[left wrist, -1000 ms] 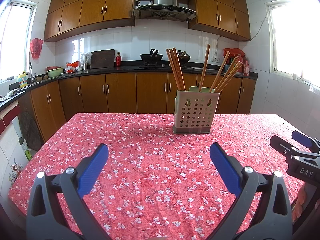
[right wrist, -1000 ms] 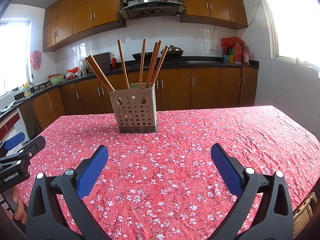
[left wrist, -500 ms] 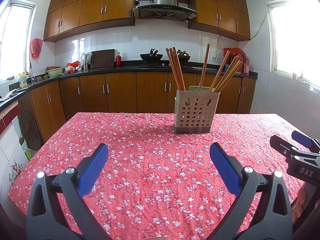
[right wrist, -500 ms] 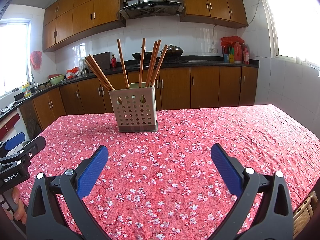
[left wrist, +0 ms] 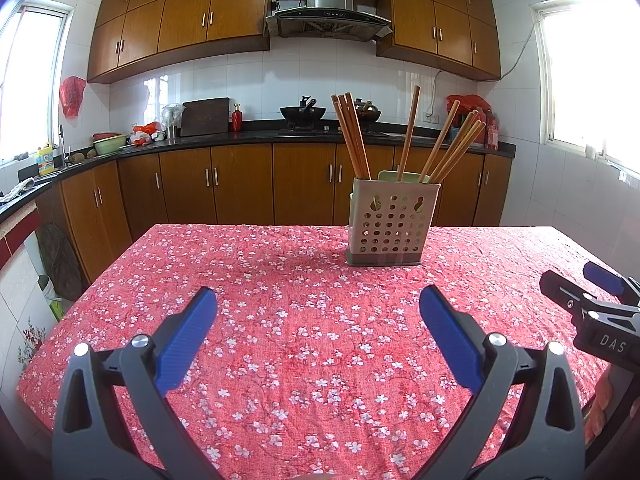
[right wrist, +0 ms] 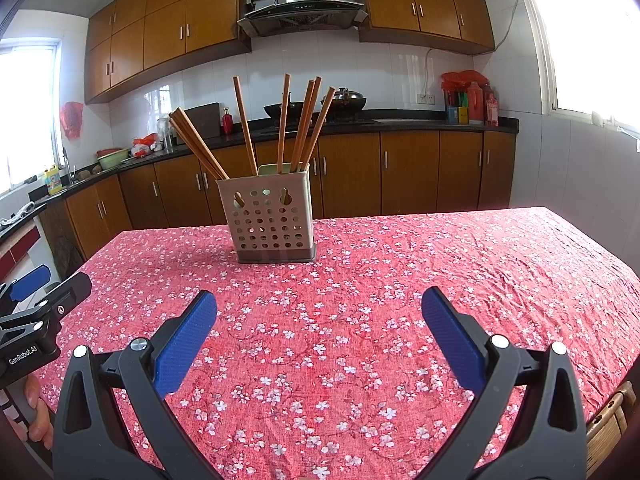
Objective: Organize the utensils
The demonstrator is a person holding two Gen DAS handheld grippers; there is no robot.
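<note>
Nothing has shifted since a second ago — both grippers hover where they were over the near edge of the table, and the holder and its sticks stand unchanged.

The table (left wrist: 280,320) is covered in a red cloth printed with small white blossoms, creased and soft-looking, so anything laid on it should stay put. Well ahead of the left gripper (left wrist: 318,306) and the right gripper (right wrist: 319,308) stands the utensil holder (right wrist: 272,216), a pale, boxy caddy with a perforated front wall on a darker base. From it fan the chopsticks (left wrist: 352,136) — slim, straight, brown wooden sticks leaning in loose clusters.

Both grippers hold nothing, their blue ribbed pads spread wide apart.

The step in hand looks like a reach for the sticks. It likely goes best by approaching from above, closing on one stick near its upper end and lifting along its lean, so the light holder is not tipped.
</note>
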